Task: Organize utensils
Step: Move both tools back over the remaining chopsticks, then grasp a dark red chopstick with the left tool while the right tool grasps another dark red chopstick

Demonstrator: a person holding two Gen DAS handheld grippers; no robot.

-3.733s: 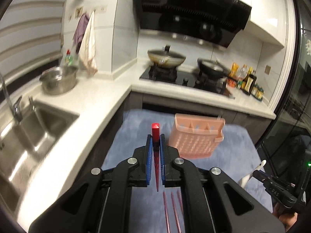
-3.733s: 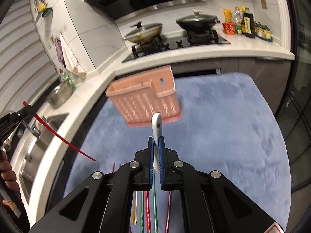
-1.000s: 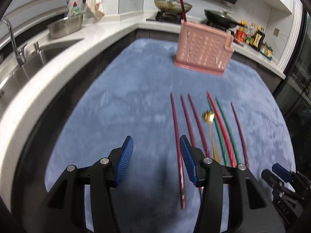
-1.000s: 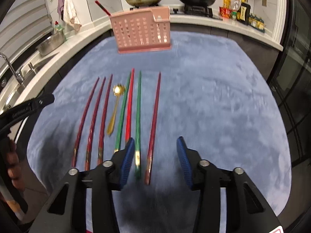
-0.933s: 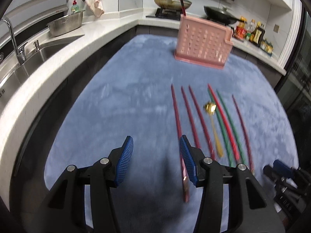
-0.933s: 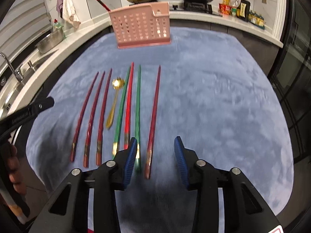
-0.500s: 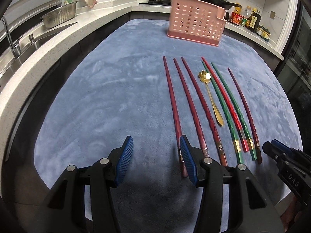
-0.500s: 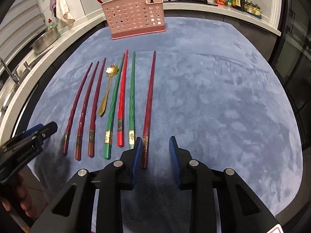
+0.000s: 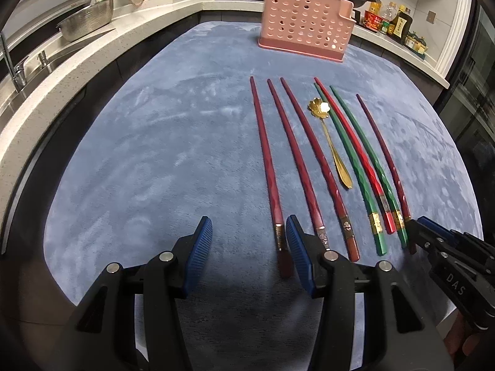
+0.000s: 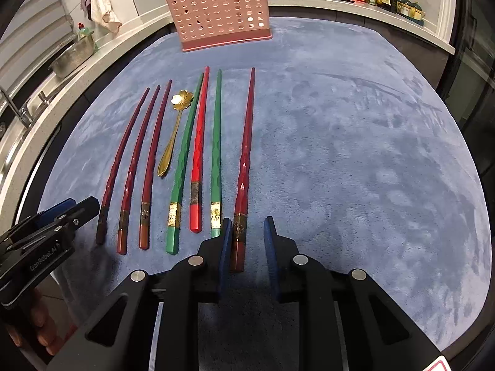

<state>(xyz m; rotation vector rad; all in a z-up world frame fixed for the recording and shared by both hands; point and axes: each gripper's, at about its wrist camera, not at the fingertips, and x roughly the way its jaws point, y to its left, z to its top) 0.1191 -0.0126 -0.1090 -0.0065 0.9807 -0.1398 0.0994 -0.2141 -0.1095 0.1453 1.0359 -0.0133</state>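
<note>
Right wrist view: right gripper (image 10: 246, 238) jaws are closing around the dark red chopstick (image 10: 246, 154) at six o'clock, not yet pinching; left gripper (image 9: 249, 247) gapes empty.

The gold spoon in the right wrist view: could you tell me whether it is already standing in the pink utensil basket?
No, the gold spoon lies flat on the blue mat among the chopsticks, well short of the pink utensil basket.

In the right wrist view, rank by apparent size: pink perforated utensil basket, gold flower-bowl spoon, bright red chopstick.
1. Pink perforated utensil basket, largest despite being farthest.
2. Bright red chopstick, clearly longer than the spoon.
3. Gold flower-bowl spoon, smallest.
</note>
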